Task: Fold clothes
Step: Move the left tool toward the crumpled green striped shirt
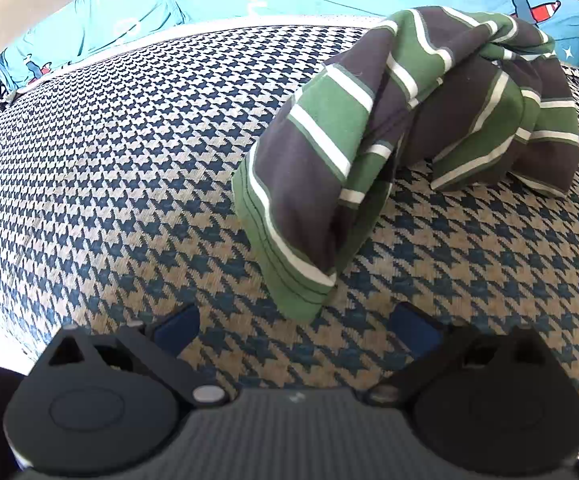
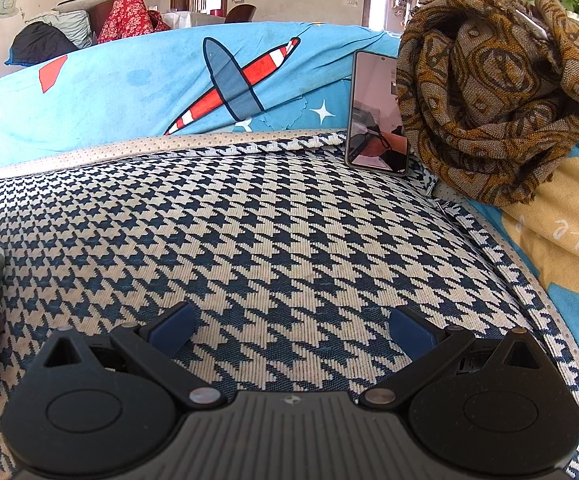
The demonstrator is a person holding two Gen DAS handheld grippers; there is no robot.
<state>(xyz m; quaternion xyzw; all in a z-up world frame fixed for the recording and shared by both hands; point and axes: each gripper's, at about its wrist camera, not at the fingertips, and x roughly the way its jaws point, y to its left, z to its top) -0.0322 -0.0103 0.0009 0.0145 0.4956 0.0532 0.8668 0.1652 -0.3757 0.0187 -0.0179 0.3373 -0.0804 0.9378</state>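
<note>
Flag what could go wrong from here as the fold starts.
1. The striped shirt lies bunched in a heap; a pinch by the open left gripper at the near hem may catch several layers.
2. A phone stands propped at the back of the houndstooth cushion; spreading the shirt could tip it.
3. The open right gripper faces bare cushion, the shirt only at its view's left edge.

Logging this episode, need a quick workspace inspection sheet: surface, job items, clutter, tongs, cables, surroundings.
Surface: houndstooth cushion, mostly bare.
Job's things: striped shirt, crumpled in a heap, unfolded, just beyond the left tongs.
Clutter: phone propped upright at the cushion's back edge; brown patterned scarf bundled beside it.
Grippers: left tongs open, empty; right tongs open, empty, over bare cushion.
Cables: nothing seen.
Surroundings: blue airplane-print sheet behind the cushion; room with doorways beyond.
</note>
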